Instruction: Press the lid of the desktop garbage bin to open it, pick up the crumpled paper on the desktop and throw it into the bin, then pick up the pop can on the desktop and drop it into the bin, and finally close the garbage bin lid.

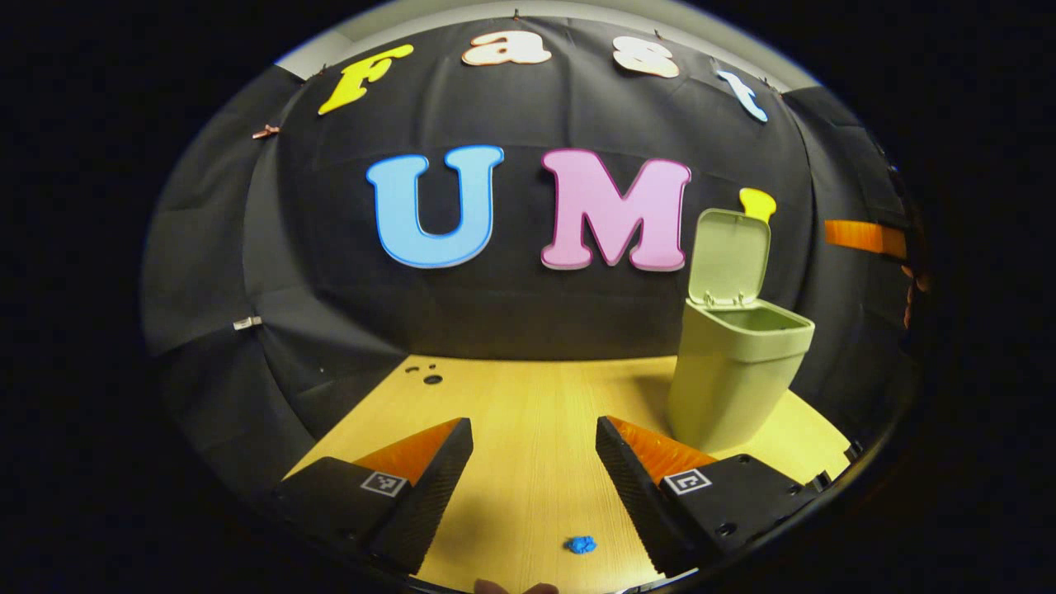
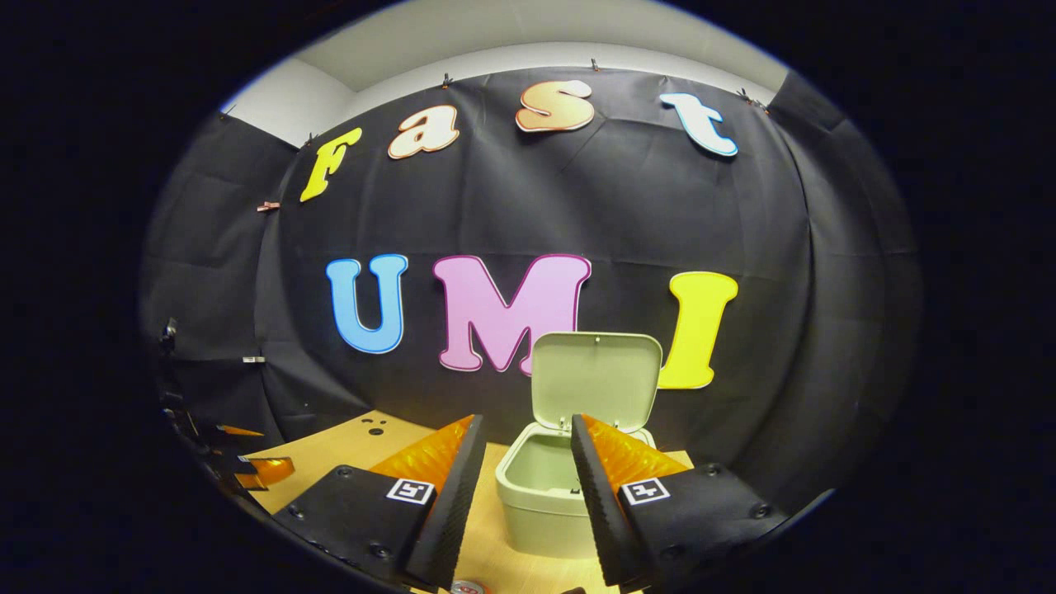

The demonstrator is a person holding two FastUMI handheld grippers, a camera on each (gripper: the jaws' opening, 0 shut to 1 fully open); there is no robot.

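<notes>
Wooden desktop beside open bin

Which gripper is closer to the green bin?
Right. The right gripper hangs just before the open bin; the left gripper sits farther back, bin ahead to its right.

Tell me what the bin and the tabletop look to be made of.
The bin with its raised lid looks like moulded plastic, matt pale green: smooth walls, rounded corners, no shine. The tabletop looks like wood or a wood-look laminate, light yellow with fine straight grain; which of the two I cannot tell.
</notes>
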